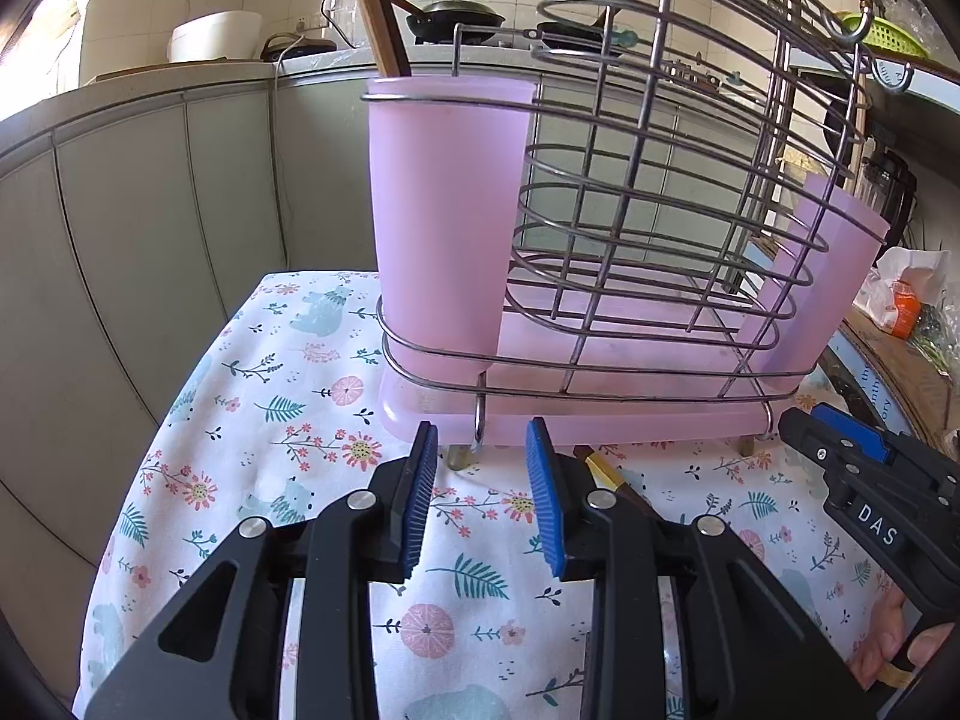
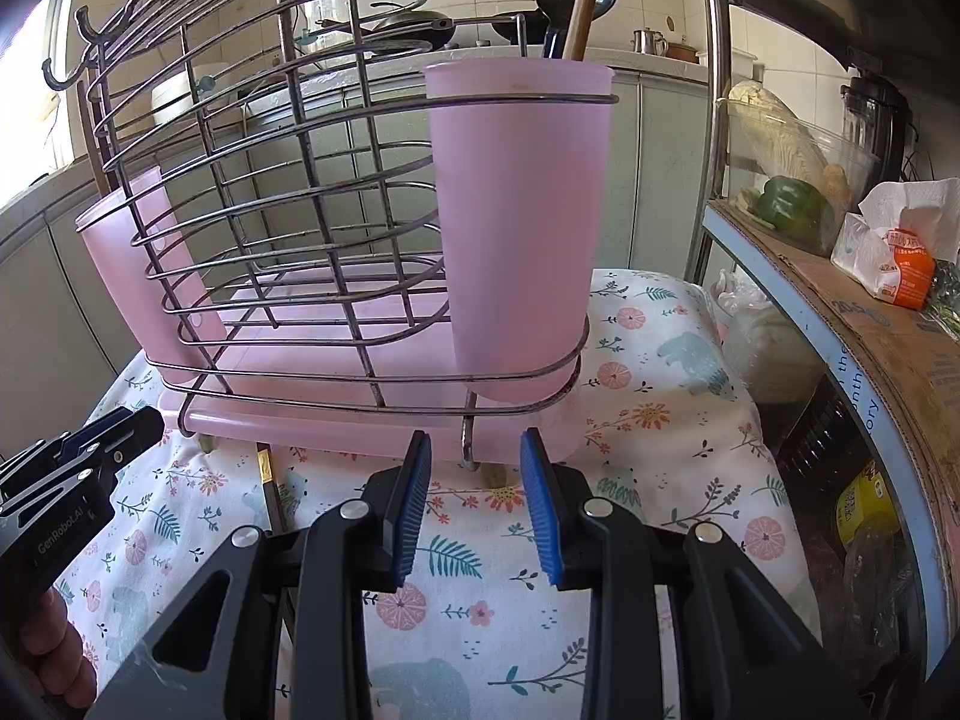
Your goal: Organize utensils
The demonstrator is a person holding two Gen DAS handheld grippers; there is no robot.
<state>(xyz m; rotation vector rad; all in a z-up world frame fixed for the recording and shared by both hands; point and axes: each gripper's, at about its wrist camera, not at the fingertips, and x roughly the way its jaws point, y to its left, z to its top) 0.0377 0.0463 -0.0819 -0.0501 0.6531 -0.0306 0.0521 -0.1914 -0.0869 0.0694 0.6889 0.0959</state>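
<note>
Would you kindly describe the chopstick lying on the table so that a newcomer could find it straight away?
Start at the wire utensil rack with its pink plastic drip tray on the floral tablecloth. In front of the tray's near edge lies a dark brown chopstick with a gold band. Unlike the wooden utensil handles upright in the pink cup, it lies flat on the cloth.

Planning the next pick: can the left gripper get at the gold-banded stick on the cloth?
Probably yes. The left gripper is open, and the stick lies uncovered on the cloth just beside its right finger; a small sideways shift should do.
</note>
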